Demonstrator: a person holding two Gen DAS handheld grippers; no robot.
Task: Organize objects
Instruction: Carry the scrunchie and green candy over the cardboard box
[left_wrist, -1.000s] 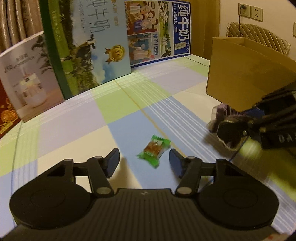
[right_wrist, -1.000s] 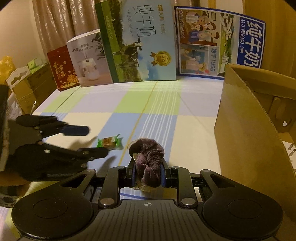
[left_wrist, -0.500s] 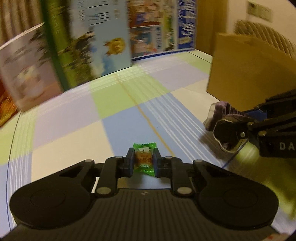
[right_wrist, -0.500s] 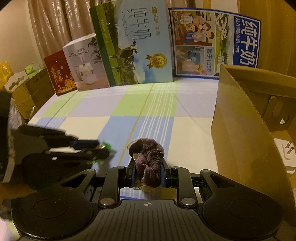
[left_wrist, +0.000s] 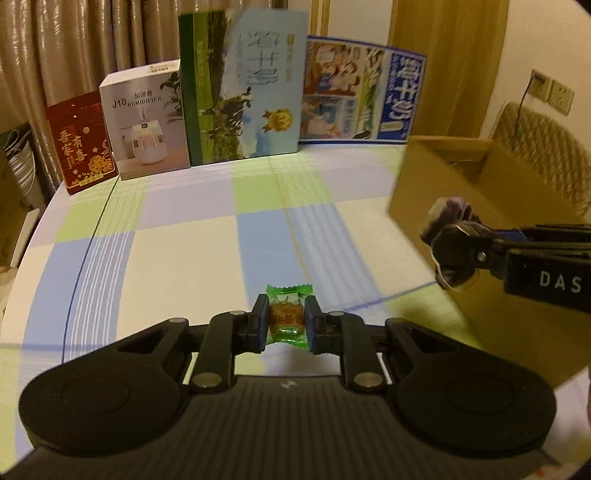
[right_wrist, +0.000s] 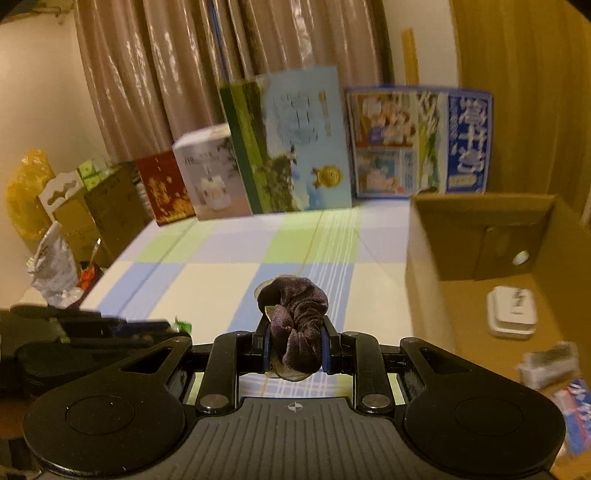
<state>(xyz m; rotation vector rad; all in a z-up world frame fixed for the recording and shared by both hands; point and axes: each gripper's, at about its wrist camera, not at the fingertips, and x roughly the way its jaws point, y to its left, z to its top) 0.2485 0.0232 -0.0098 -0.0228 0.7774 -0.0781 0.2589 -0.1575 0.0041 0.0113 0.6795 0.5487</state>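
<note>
Checked cloth covers the worktop (left_wrist: 177, 258). Left claw (left_wrist: 285, 320) pinches a light, crinkly green-wrapped candy (left_wrist: 287, 317) across its middle; right claw (right_wrist: 294, 341) squeezes a soft purple scrunchie (right_wrist: 295, 325), beside the cardboard box (right_wrist: 461, 221).

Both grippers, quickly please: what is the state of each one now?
Left gripper: closed on the green candy.
Right gripper: closed on the purple scrunchie.

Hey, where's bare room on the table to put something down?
The checked tablecloth lies bare between the standing boxes at the back and the cardboard box on the right. Inside that box, the floor already holds a white charger and packets.
</note>
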